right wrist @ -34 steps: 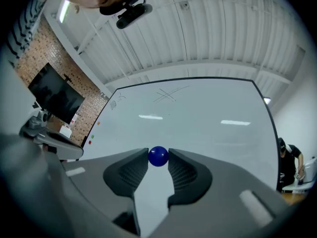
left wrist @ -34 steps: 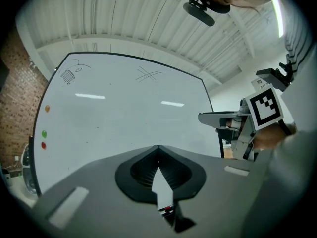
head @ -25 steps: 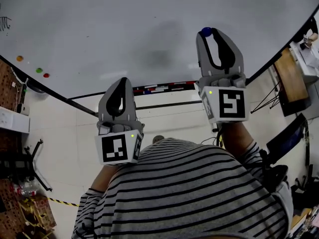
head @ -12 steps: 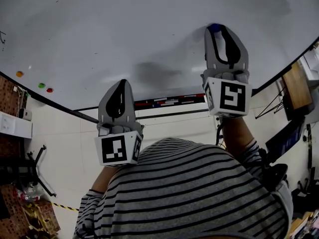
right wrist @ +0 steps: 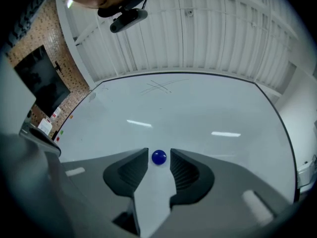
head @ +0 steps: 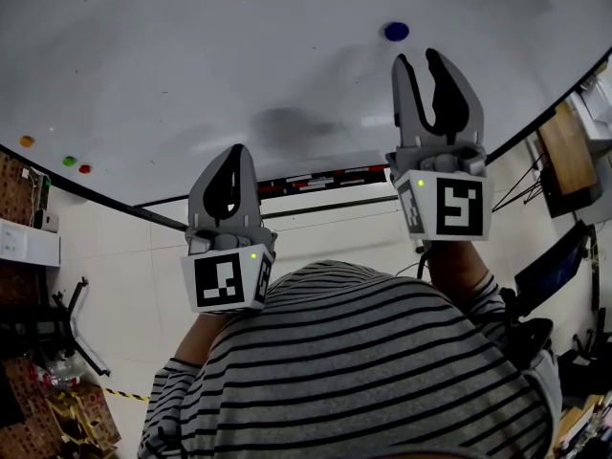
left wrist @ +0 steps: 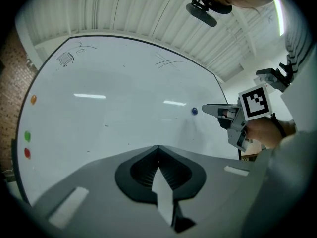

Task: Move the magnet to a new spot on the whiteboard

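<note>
Looks along the grey two-jaw right gripper [right wrist: 159, 150], jaws apart; frames a small round blue magnet [right wrist: 159, 157] between the tips, untouched by either, on a glossy white whiteboard [right wrist: 198, 108]

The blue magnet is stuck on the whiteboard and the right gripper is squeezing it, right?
No. The blue magnet is on the whiteboard, but the right gripper isn't squeezing it: the head view shows its jaws open and apart from the magnet.

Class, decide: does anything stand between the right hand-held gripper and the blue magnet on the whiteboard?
Nothing visible does. The magnet sits on bare whiteboard just beyond the right hand-held gripper, whose jaws are open and empty.
</note>
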Demonstrator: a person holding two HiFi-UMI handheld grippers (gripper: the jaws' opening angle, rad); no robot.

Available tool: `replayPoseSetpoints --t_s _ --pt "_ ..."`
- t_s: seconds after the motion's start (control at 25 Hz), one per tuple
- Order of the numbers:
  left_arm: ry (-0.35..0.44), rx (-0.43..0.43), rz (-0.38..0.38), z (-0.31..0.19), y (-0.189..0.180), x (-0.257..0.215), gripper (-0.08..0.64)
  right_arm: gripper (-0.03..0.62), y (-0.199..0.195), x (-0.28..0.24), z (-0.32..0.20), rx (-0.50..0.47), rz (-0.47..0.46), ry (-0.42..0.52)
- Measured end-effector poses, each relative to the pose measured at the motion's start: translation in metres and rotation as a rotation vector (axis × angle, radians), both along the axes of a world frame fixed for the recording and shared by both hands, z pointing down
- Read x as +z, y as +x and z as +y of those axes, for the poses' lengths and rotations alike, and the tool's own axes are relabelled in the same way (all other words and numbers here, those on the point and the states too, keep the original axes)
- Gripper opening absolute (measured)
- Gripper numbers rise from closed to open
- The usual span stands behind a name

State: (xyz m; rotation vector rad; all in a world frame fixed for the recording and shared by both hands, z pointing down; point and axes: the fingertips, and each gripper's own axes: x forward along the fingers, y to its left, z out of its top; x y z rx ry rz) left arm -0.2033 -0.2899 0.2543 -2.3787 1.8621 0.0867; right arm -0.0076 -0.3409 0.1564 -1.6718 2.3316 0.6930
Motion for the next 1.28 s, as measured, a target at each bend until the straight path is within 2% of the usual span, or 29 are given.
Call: replayPoseSetpoints --t_s 0.12,0.48,0.72,0.84,1.0,1.28 --pt "0.013 0.003 0.010 0.024 0.018 -0.001 0.015 0.116 0.011 0.011 0.033 -0.040 -0.014 -0.034" --pt "0.014 0.004 0.023 0.141 0.094 0.001 0.015 0.000 0.066 0.041 0.157 -0.091 -0.027 -0.154" --pt "-0.012 -0.011 0.017 0.222 0.139 0.008 0.015 0.000 0.103 0.067 0.233 -0.147 -0.023 -0.258" --pt "-0.026 -0.029 0.009 0.253 0.150 0.008 0.015 0.000 0.111 0.078 0.261 -0.180 -0.028 -0.308" --pt "-0.031 -0.029 -0.004 0.281 0.160 0.010 0.015 0.000 0.117 0.083 0.291 -0.196 -0.044 -0.328" --pt "-0.026 -0.003 -0.005 0.294 0.161 0.004 0.015 0.000 0.115 0.083 0.314 -0.183 -0.065 -0.345"
